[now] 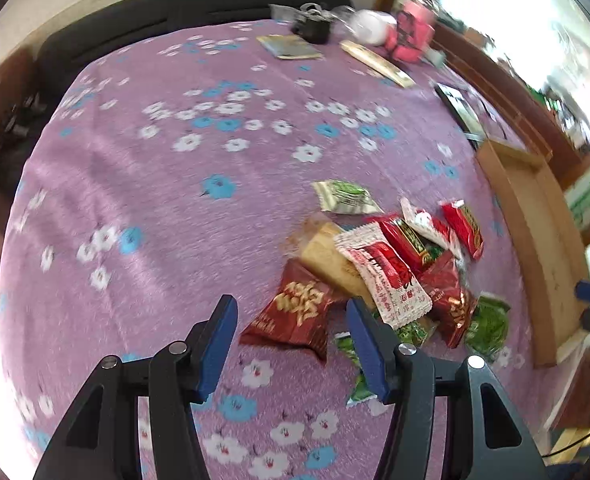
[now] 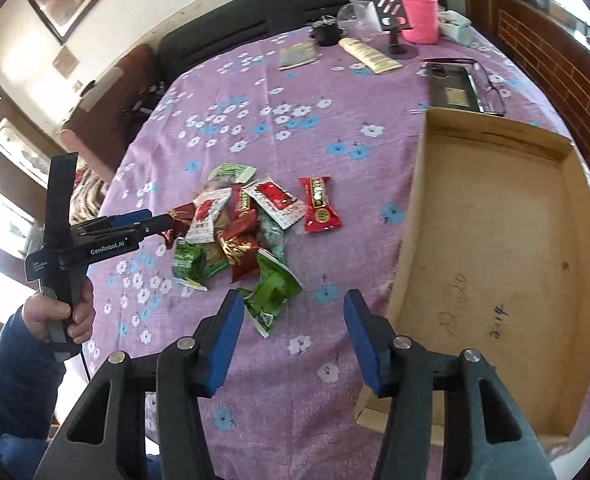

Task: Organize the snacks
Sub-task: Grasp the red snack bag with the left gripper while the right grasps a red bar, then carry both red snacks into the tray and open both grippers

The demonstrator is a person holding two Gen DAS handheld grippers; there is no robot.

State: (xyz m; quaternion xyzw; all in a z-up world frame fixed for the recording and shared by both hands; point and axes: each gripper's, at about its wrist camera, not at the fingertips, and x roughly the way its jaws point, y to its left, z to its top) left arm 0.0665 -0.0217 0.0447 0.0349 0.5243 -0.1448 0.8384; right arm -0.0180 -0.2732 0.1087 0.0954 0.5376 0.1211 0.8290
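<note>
Snacks: packets [image 2: 243, 236] heaped mid-table [image 2: 295, 400], beside cardboard tray [image 2: 495, 240]
Left tongs [image 1: 291, 316]: apart, over pile's edge, nothing held
Right tongs [image 2: 291, 312]: apart, green packet [image 2: 273, 292] just ahead

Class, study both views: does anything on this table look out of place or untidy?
Yes. The snack packets lie in a jumbled, overlapping heap on the purple tablecloth, while the cardboard tray beside them sits empty. One red packet lies apart from the heap.
</note>
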